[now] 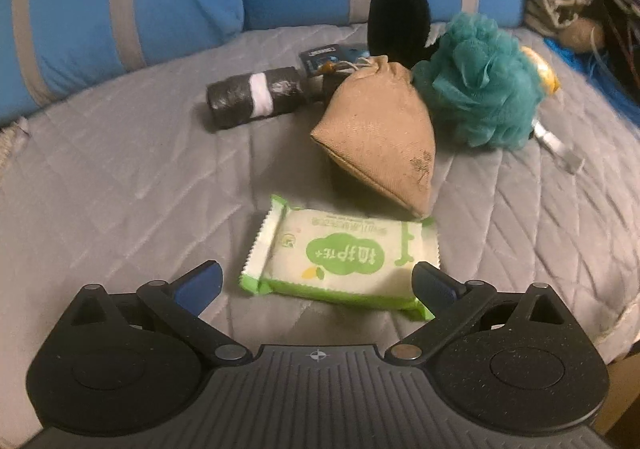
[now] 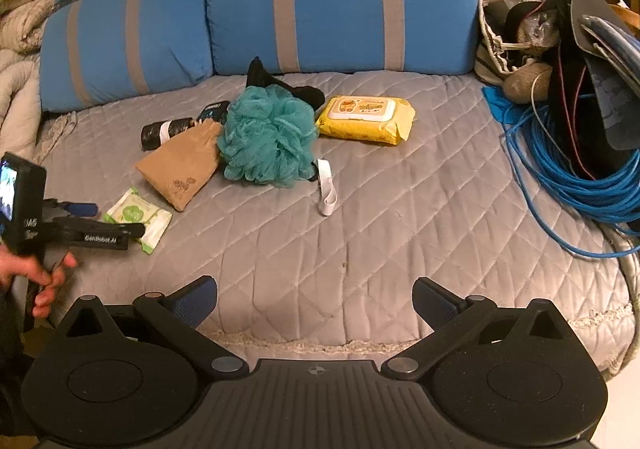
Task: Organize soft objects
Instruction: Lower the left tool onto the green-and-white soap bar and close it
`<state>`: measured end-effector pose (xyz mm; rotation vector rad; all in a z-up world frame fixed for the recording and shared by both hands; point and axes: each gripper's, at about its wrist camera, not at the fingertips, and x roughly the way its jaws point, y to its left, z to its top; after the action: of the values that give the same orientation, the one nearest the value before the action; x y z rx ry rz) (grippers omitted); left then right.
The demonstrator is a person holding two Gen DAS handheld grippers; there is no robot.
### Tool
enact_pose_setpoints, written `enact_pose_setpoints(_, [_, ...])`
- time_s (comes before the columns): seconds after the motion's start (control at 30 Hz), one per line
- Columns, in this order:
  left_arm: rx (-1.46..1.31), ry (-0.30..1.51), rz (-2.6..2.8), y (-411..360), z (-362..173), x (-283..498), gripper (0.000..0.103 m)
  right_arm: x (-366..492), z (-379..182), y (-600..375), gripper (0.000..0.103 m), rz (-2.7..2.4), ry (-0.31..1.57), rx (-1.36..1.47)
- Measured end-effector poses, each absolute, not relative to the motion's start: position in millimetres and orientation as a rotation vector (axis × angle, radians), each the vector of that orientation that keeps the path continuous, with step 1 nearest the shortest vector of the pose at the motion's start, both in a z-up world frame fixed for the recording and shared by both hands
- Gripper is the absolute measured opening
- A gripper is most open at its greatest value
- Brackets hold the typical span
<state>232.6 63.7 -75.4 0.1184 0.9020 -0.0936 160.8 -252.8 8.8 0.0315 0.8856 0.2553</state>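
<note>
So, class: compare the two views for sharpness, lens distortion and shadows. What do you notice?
Left wrist view: soft overall, the green wipes pack readable but the dark roll smeared; the burlap pouch casts a shadow beneath itself. Right wrist view: crisper, yet fisheye bends the blue pillows and bed edge; dim warm light, no glare.

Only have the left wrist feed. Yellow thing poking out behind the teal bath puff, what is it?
Observer: A yellow wipes pack, lying flat with its lid up, beside the bath puff.
Operator: Right gripper busy?
Observer: No. The right gripper is open over bare quilt near the bed's front edge, nothing between its fingers.
</note>
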Motion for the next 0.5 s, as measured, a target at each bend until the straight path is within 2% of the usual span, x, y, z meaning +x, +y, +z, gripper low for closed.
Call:
enact_pose_setpoints(0.27, [-0.027, 0.965, -0.152, 74, -85, 256, 0.103, 164, 7, -247, 0.103, 0.274, 0.887, 0.001])
enact_pose_setpoints(0.5, [0.067, 0.96, -0.146, 61, -88, 250, 0.103, 171, 10, -245, 0.103, 0.279, 0.887, 0.01])
